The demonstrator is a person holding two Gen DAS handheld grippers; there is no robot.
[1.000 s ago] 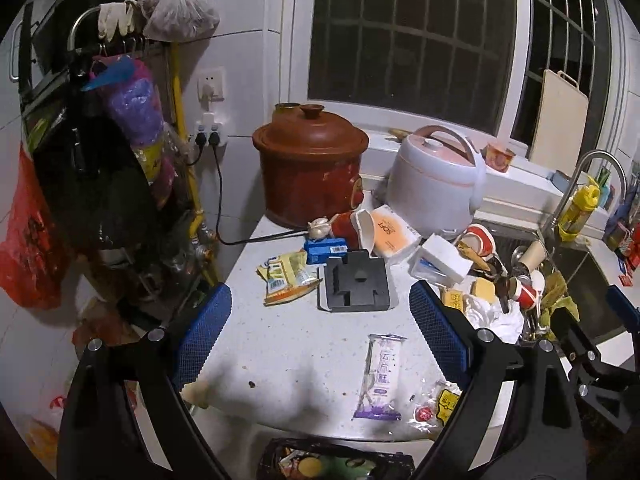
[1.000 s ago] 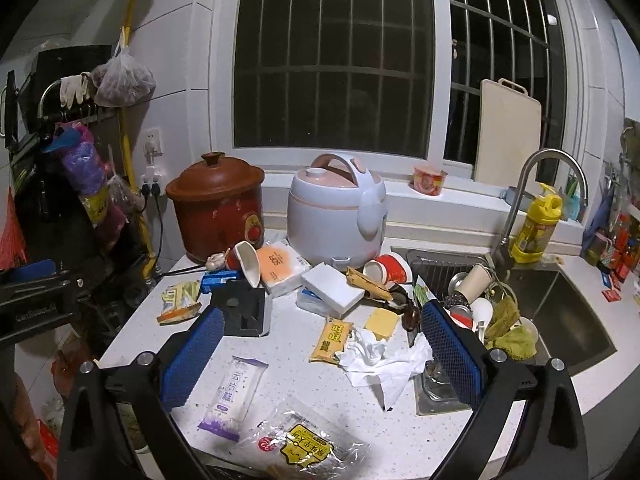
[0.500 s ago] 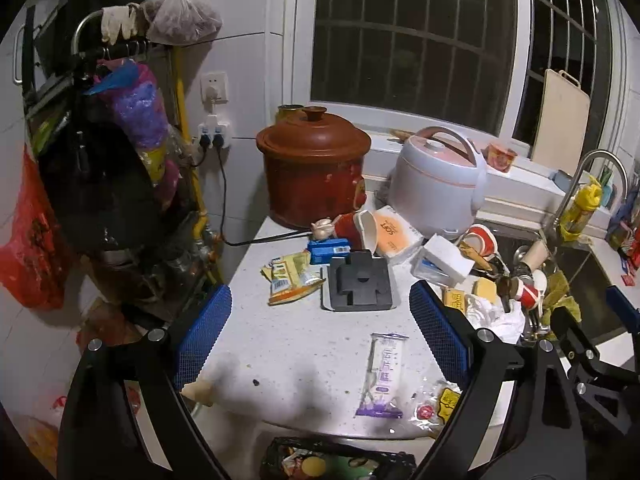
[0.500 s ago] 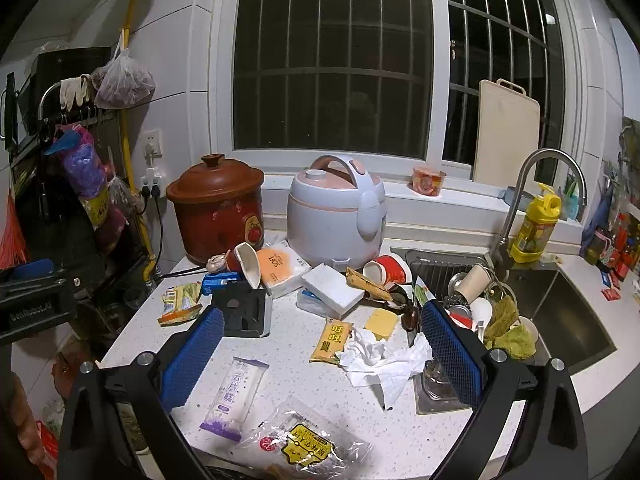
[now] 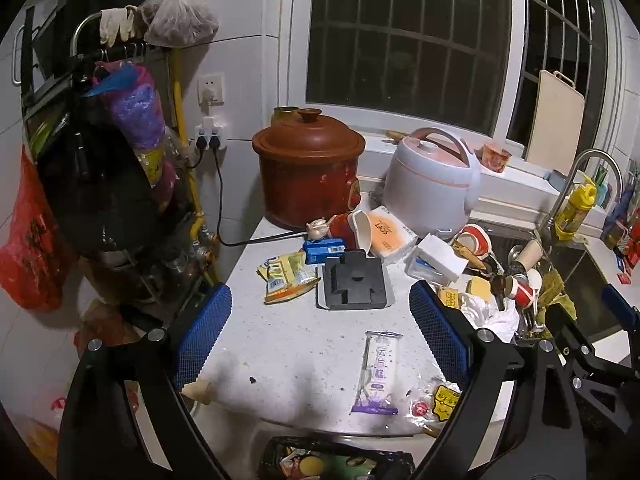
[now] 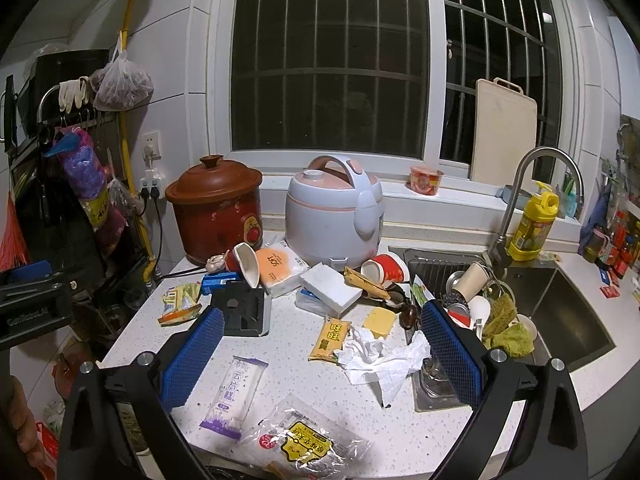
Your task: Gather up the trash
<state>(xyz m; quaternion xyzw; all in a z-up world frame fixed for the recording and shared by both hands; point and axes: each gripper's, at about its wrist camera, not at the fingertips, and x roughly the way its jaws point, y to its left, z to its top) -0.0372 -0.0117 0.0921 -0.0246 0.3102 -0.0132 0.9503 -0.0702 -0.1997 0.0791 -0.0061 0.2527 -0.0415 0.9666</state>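
Observation:
Litter covers the white counter (image 5: 304, 340). A white and purple wrapper (image 5: 378, 372) (image 6: 236, 394) lies near the front edge, beside a clear bag with a yellow label (image 6: 306, 446) (image 5: 438, 398). Farther back lie a yellow snack packet (image 6: 330, 338), crumpled white paper (image 6: 380, 360), a green and yellow wrapper (image 5: 286, 276) (image 6: 178, 302) and a tipped red paper cup (image 6: 386, 268). My left gripper (image 5: 320, 332) hovers open above the counter's front. My right gripper (image 6: 320, 356) is open too, over the snack packet and paper. A black bin (image 5: 336, 462) with rubbish sits below the counter edge.
A brown clay pot (image 5: 308, 168), a pink rice cooker (image 6: 334, 210), a tissue pack (image 6: 282, 266) and a black holder (image 5: 354, 282) stand behind the litter. The sink (image 6: 560, 316) on the right holds cups and a cloth. A rack with hanging bags (image 5: 120, 140) stands left.
Both views have shifted only slightly; the left gripper has drifted a little leftward. Both grippers stay open and nothing on the counter has moved.

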